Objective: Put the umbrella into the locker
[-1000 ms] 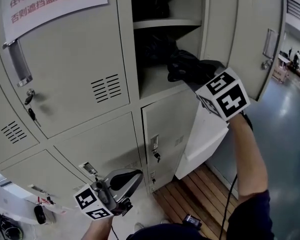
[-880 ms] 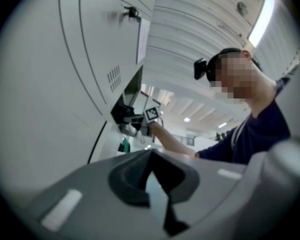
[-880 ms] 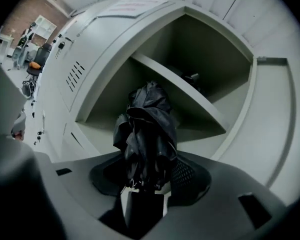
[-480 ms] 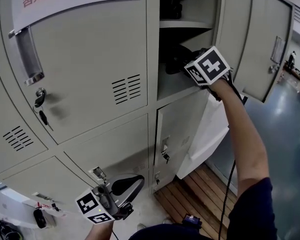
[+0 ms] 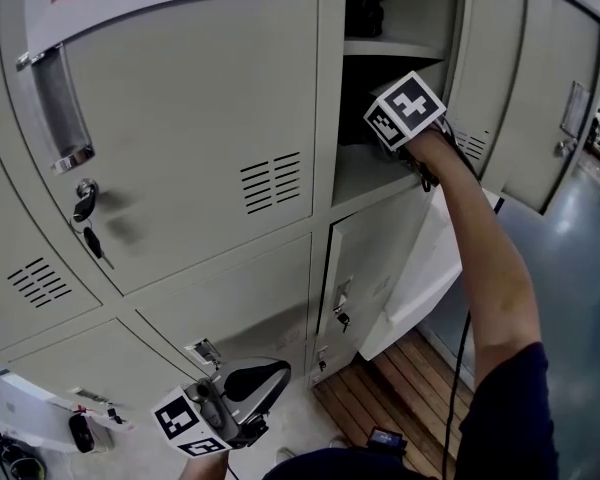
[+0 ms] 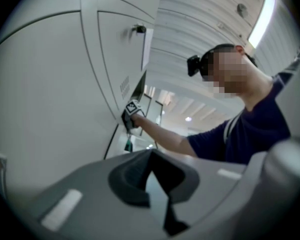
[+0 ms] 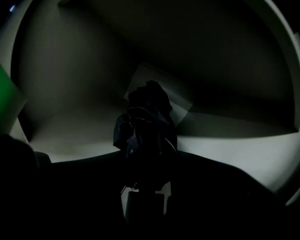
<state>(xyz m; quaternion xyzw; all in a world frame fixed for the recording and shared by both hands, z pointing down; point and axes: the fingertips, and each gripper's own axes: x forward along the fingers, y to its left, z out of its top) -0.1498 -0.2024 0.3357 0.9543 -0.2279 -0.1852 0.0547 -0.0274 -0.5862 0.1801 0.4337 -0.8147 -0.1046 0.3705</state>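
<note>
My right gripper (image 5: 382,126) reaches into the open locker compartment (image 5: 375,176); only its marker cube and the forearm show in the head view. In the right gripper view the dark blue folded umbrella (image 7: 146,126) stands between the jaws of the right gripper (image 7: 145,186), which is shut on it, and points at the dim back wall just above the compartment floor. The head view hides the umbrella in the dark opening. My left gripper (image 5: 263,378) hangs low by the bottom lockers, shut and holding nothing. Its pads meet in the left gripper (image 6: 155,184) view.
The compartment's door (image 5: 540,98) stands open to the right. A shelf (image 5: 395,48) above carries a dark thing. A lower door (image 5: 420,268) also hangs open over wooden slats (image 5: 400,398). Keys (image 5: 85,208) hang in a closed door at the left.
My right gripper has carried the umbrella from the locker's mouth deeper into the compartment, so the umbrella is out of the head view. The left gripper has barely shifted.
</note>
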